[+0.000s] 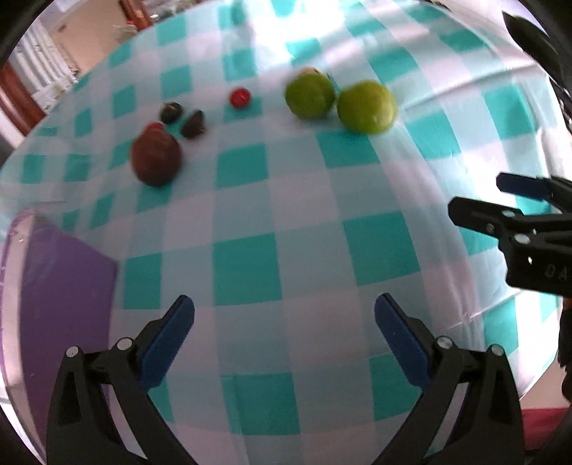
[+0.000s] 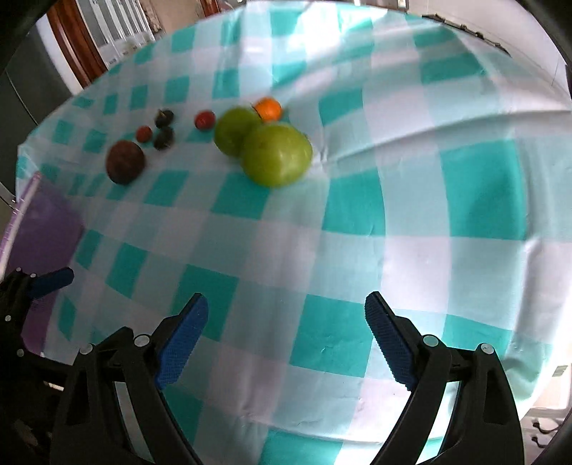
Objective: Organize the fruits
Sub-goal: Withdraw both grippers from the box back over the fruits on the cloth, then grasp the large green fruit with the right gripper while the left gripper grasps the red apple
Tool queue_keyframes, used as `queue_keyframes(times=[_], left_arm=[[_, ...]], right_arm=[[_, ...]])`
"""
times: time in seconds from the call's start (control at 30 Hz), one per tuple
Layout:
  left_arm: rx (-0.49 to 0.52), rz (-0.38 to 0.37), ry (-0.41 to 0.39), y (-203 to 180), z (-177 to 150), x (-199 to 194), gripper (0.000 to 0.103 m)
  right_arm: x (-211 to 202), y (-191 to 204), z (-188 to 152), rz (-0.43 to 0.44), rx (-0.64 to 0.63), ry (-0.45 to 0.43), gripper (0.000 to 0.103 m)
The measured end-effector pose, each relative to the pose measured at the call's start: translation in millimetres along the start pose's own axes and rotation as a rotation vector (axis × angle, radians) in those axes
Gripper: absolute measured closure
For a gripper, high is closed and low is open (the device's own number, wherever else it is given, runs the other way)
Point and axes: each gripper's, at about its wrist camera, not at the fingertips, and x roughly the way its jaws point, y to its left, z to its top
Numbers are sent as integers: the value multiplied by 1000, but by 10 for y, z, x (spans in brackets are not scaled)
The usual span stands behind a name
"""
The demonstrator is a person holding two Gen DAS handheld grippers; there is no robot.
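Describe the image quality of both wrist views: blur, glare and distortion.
Left wrist view: green fruits smeared by motion blur, white glare washing the far tablecloth, checks bowed by the fisheye. Right wrist view: similar blur, glare at the cloth's near right edge, corners dark.

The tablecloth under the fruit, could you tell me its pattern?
Teal and white checks, clearest in the right wrist view.

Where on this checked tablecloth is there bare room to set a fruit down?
Bare cloth lies between the two green fruits and the right gripper, and all to their right. It is crowded to their left: brown fruit, dark fruits, small red ones. The purple tray borders the left.
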Motion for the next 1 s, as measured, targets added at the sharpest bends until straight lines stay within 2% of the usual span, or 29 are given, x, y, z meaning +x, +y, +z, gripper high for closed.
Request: queue_keyframes(times=[0.13, 0.23, 0.33, 0.47, 0.63, 0.77, 1.0], left_arm=[[49, -19, 27, 97, -13, 144, 2], [48, -25, 30, 262, 47, 274, 2], [7, -33, 41, 465, 87, 394, 2], [-77, -97, 33, 744, 121, 535, 1], [-123, -76, -35, 933, 280, 638, 1], [-153, -61, -80, 1052, 400, 717, 1], [-257, -11, -81, 1380, 683, 848, 1]], right_arm=[[203, 106, 111, -39, -44, 42, 16], [334, 183, 259, -67, -56, 54, 16], [479, 236, 412, -100, -44, 59, 16], [654, 265, 589, -111, -12, 61, 17], [828, 254, 783, -94, 41, 53, 18], [938, 262, 955, -115, 71, 33, 17], [1076, 296, 1180, -159, 88, -3, 23]])
